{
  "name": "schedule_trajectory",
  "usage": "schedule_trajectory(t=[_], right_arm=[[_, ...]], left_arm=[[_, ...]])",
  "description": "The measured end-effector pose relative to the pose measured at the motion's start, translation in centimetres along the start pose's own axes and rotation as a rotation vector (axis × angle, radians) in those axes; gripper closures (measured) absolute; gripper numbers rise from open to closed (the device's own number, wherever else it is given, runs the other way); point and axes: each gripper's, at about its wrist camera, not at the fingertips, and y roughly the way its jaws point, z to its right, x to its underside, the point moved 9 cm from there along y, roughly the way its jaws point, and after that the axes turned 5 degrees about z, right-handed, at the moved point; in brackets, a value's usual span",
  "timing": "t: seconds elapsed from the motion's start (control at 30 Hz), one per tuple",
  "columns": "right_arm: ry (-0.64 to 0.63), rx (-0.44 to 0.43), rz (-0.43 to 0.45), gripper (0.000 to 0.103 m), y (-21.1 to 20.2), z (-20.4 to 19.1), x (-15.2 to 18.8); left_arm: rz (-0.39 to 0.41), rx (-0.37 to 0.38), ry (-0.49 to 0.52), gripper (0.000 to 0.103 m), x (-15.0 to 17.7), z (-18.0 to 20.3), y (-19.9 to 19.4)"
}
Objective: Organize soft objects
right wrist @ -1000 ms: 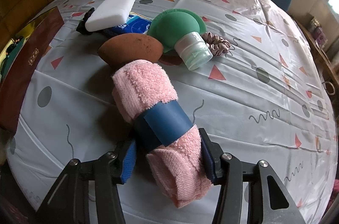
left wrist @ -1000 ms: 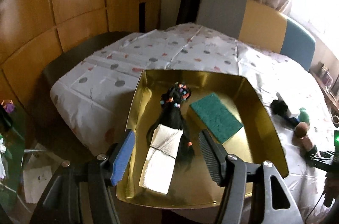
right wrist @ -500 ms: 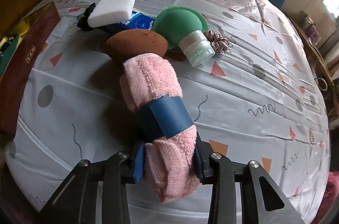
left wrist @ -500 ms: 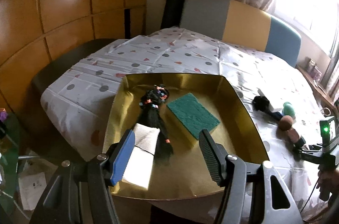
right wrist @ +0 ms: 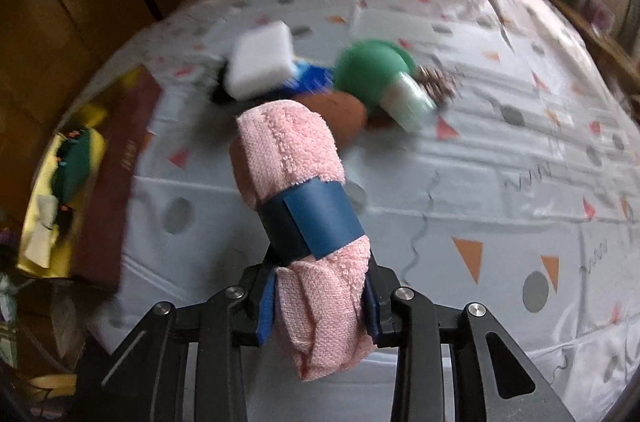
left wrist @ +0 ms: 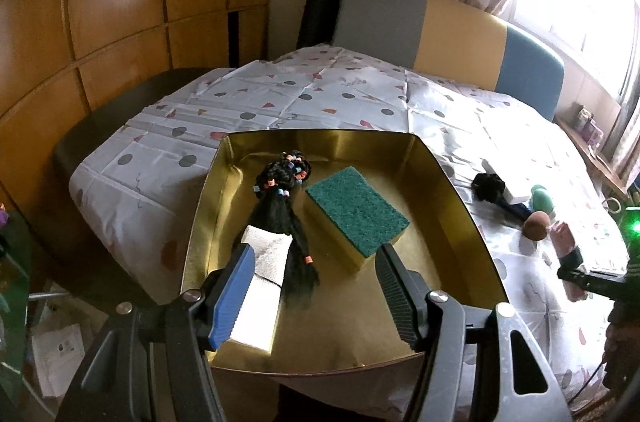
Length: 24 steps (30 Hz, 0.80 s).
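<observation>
The rolled pink towel (right wrist: pixel 298 222), banded in blue, is clamped at its near end between the closed jaws of the right gripper (right wrist: pixel 320 298), raised above the tablecloth (right wrist: pixel 500 182). The left gripper (left wrist: pixel 312 286) is held wide open over the gold tray (left wrist: pixel 452 190), nothing between its jaws.

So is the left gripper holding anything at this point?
No, the left gripper is open and hangs above the gold tray, with the green sponge and white cloth lying untouched in it.
</observation>
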Motion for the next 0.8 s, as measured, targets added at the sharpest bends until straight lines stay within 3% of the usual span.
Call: schedule_trajectory(t=[0.27,0.43,0.63,0.8], right_arm=[[-0.087,-0.112,0.060,0.068,-2.3,-6.8,-1.7],[-0.212,-0.250,0.050,0.068,-2.8,-15.7,-1.7],[-0.407,-0.369,-0.044,0.068,-0.9,-26.9,-0.2],[-0.423,-0.401,-0.183,0.068,2.8,-31.3,2.0]], left_arm=[[-0.004,-0.017,-0.019,0.040,0.1,-1.1,0.2],[0.020,-0.054,-0.061,0.040,-0.4,-3.2,-0.3],[0.023,-0.101,-0.106,0.040,-0.3,-5.9,-0.7],[0.023,-0.120,-0.127,0.040,0.0,-7.3,-0.8]])
